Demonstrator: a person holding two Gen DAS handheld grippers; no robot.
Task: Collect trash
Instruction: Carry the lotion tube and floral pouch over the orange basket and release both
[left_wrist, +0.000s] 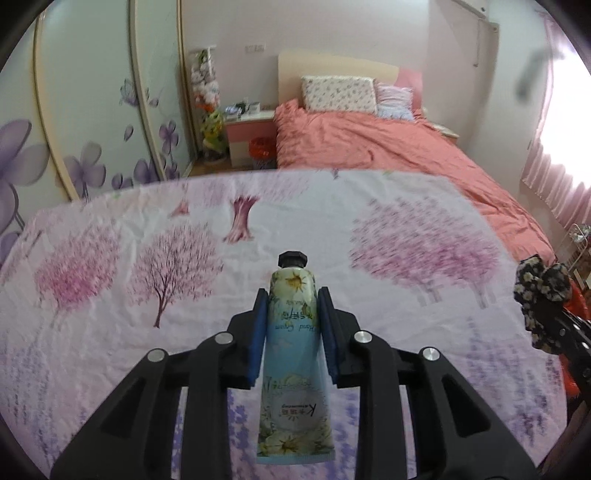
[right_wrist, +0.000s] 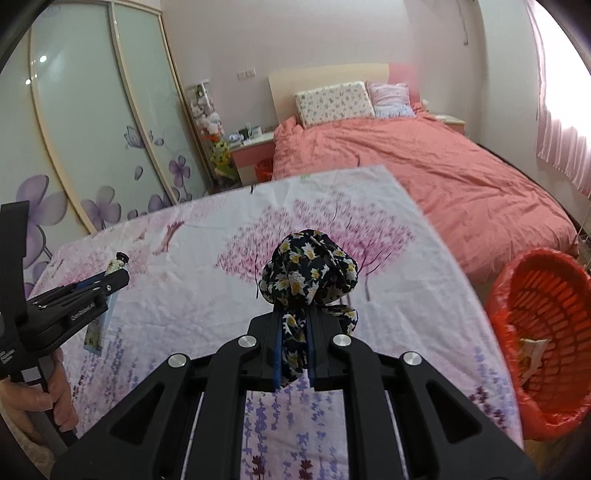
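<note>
Counts: 2 grippers, 1 tube, 1 cloth scrunchie, 1 bin, 1 table w/ printed cloth, 1 bed, 2 pillows, 1 nightstand.

Going L to R. Wardrobe w/ purple flower doors fills the left side. Left gripper is clamped on the tube of hand cream, blue pads pressing both sides at mid-body. Tube's long axis runs along the fingers: black cap points away from the camera, flat crimped end toward it. Tube is up off the tablecloth, held over it. In the right wrist view the same gripper comes in from the left edge, a hand on its grip, tube tilted, cap higher than the crimped end.

Centre: right gripper is pinched tight on the scrunchie, black fabric w/ white-yellow flowers. A strip of fabric is squeezed between the pads; the bunched part bulges past the fingertips, above the cloth. No clear long axis, it's a rounded wad.

Right: orange bin w/ a red liner stands beside the table edge, some wrapper inside. Behind: bed w/ coral cover, 2 pillows at the headboard, nightstand left of it.
</note>
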